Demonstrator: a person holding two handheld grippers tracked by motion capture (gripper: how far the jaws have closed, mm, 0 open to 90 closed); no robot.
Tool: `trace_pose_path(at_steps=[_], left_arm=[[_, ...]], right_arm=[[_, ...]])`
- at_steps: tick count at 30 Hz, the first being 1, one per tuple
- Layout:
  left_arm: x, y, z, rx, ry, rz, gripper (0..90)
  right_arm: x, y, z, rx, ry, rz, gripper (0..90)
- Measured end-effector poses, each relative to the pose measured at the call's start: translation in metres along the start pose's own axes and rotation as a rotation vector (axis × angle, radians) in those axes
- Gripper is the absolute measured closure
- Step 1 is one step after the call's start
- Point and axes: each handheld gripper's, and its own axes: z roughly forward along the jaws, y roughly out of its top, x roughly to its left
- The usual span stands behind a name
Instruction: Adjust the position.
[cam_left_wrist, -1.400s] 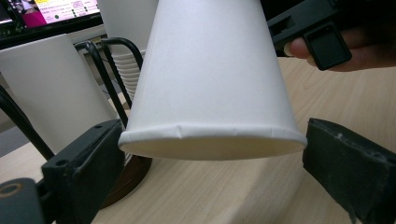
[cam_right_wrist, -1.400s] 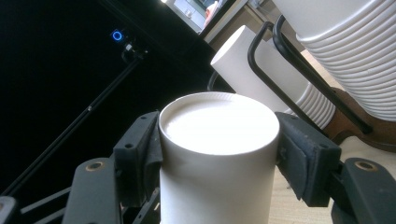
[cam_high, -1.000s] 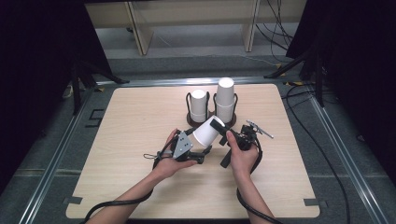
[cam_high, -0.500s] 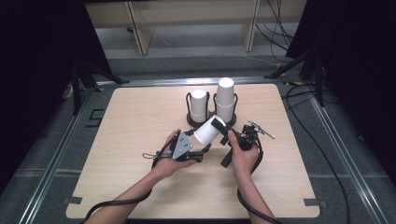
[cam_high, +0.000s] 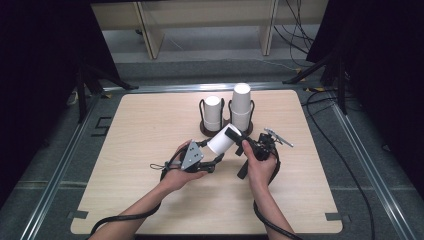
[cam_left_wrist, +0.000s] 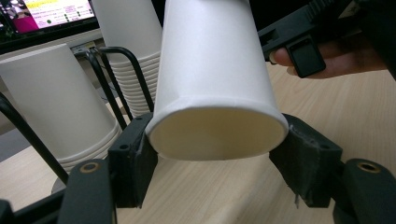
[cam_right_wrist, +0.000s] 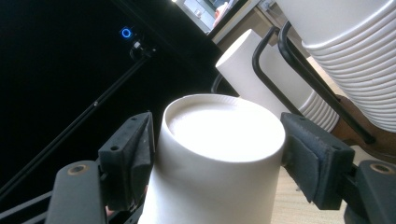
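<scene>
Above the worktop (cam_high: 150, 190), the left tool (cam_left_wrist: 217, 154) has just clamped a cup (cam_left_wrist: 212, 79); the right tool (cam_right_wrist: 219, 154) has just been opening around its base.

Evenly lit from overhead on the pale wooden table (cam_high: 150, 150); dark surroundings; glare on the white paper cup's base (cam_right_wrist: 224, 128); soft shadows.

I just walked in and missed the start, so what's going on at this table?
A person is passing a single white paper cup between two handheld grippers above the wooden table. The left gripper has just been closing and now clamps the cup near its open rim. The right gripper has just been opening: its jaws stand beside the cup's closed base with a gap showing on one side. Behind them, two stacks of cups stand upside down in a black wire holder.
</scene>
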Motion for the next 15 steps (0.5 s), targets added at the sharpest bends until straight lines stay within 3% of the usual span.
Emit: trace_pose_path(at_steps=[2, 4, 5, 6, 15], left_arm=[[0.0002, 0.0000, -0.0005, -0.002, -0.003, -0.001, 33.8], [0.0008, -0.0002, -0.0010, -0.007, -0.004, -0.001, 34.2], [0.0013, 0.0001, -0.0021, 0.000, -0.003, 0.001, 34.2], [0.0016, 0.0000, -0.0024, -0.004, -0.003, -0.002, 34.4], [0.0052, -0.0012, -0.0096, 0.011, -0.030, -0.003, 34.4]], right_arm=[[-0.0015, 0.0008, 0.0004, -0.010, -0.014, -0.047, 26.8], [0.0008, 0.0003, 0.0001, -0.009, -0.009, -0.007, 26.6], [-0.0011, 0.0009, 0.0004, -0.018, -0.011, -0.045, 26.5], [-0.0012, 0.0010, 0.0006, -0.029, -0.015, -0.054, 26.3], [-0.0010, 0.0020, 0.0000, -0.063, -0.009, -0.095, 21.5]])
